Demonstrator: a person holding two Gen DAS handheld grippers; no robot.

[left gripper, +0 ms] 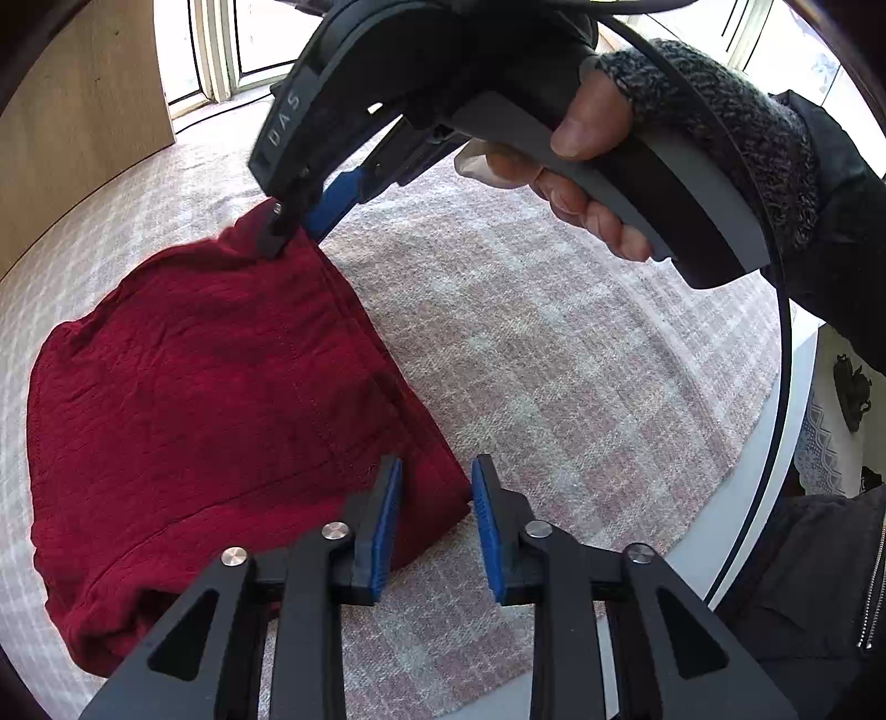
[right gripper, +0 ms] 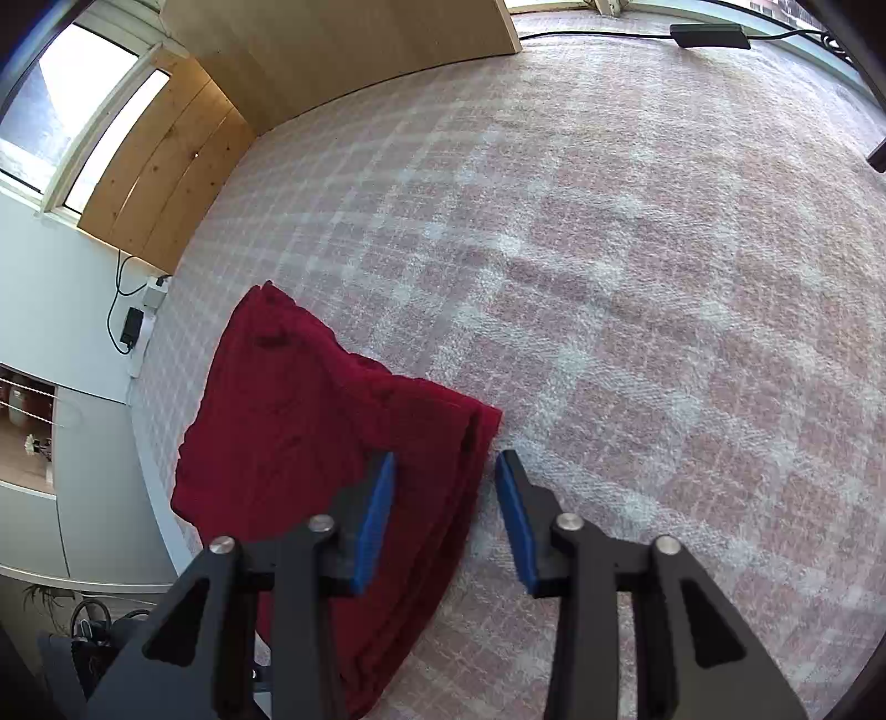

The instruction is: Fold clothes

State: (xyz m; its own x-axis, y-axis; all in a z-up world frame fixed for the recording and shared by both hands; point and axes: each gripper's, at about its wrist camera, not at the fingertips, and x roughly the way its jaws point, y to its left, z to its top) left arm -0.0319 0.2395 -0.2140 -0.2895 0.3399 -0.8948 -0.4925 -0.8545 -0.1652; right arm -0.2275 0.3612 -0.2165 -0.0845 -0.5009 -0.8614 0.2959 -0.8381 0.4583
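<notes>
A dark red garment [left gripper: 210, 399] lies folded on a table covered with a pink and white checked cloth [left gripper: 554, 343]. My left gripper [left gripper: 436, 482] is open, its jaws straddling the garment's near right corner just above it. The right gripper [left gripper: 299, 221], held by a hand, shows in the left wrist view at the garment's far corner, its black fingertip touching the fabric. In the right wrist view the garment [right gripper: 310, 443] lies at lower left and my right gripper [right gripper: 446, 476] is open, its jaws either side of the garment's right edge.
A wooden panel [left gripper: 72, 111] stands at the table's far left, with windows behind. The table's rim [left gripper: 775, 471] curves at the right, beside the person's dark jacket. A black cable and adapter [right gripper: 709, 27] lie at the far edge.
</notes>
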